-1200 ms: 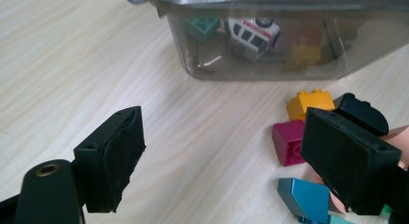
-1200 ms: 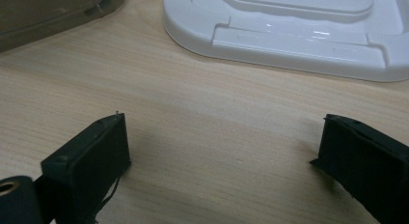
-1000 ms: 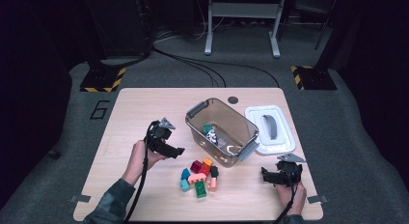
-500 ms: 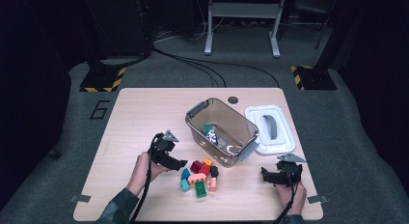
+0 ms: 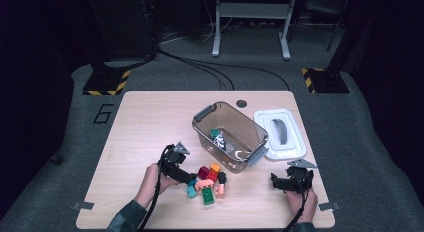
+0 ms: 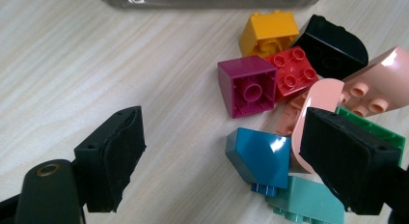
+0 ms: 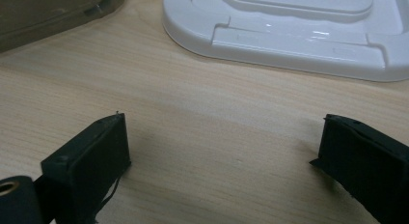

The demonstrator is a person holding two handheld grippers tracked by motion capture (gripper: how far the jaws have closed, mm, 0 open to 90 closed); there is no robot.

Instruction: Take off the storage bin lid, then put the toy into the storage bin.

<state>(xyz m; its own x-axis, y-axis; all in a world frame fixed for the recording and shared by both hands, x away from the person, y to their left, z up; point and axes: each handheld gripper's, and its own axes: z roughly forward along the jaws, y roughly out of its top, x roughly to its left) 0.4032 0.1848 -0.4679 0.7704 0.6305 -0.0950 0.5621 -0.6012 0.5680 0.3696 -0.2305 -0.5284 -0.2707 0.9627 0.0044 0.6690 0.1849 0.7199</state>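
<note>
Beside the clear storage bin (image 5: 230, 137) on the counter (image 5: 135, 127), the left gripper (image 6: 222, 156) hovers, jaws wide, around a blue brick (image 6: 258, 156) in the toy-brick pile (image 5: 207, 182); the right gripper (image 7: 222, 161) rests wide-jawed near the bin's white lid (image 7: 289, 35).

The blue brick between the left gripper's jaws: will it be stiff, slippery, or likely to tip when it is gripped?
The blue brick looks like hard moulded plastic, so probably stiff and light. Its glossy, sloped face may slip against the pads. It lies on its side against the mint brick, so a push would probably tip or slide it.
</note>
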